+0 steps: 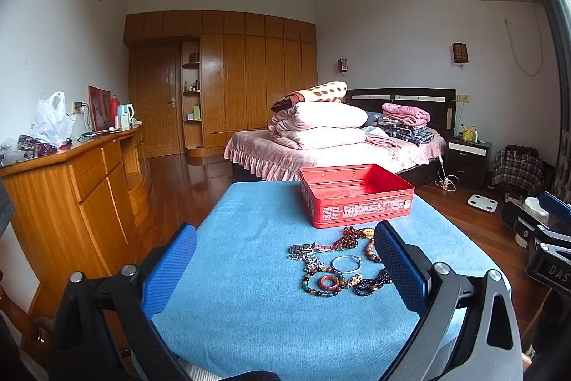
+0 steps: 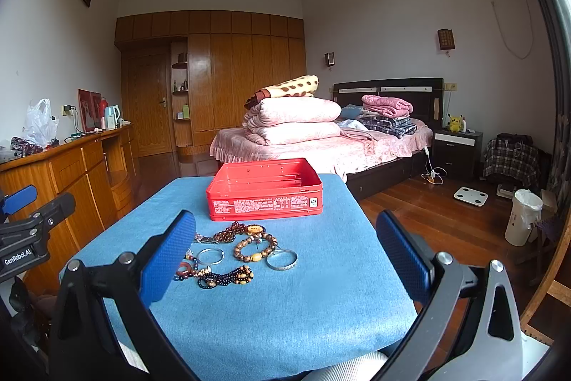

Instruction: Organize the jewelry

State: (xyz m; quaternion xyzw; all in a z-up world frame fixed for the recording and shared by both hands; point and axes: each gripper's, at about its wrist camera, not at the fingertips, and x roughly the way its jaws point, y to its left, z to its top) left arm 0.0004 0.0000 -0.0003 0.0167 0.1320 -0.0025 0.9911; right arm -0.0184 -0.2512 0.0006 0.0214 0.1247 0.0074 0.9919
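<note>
Jewelry (image 2: 232, 256) lies heaped on the blue worktop (image 2: 285, 309) just before the open red tin (image 2: 264, 191), presumably its destination. I hold the left hand-held gripper (image 1: 285, 266) and right hand-held gripper (image 2: 285, 256) spread wide, empty, above the near edge, ready to pick.

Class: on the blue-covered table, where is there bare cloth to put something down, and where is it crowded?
Bare: the blue cloth between jewellery and near edge, and left of the open red metal tin. Crowded: the beaded bracelets and silver bangles just before the tin.
</note>
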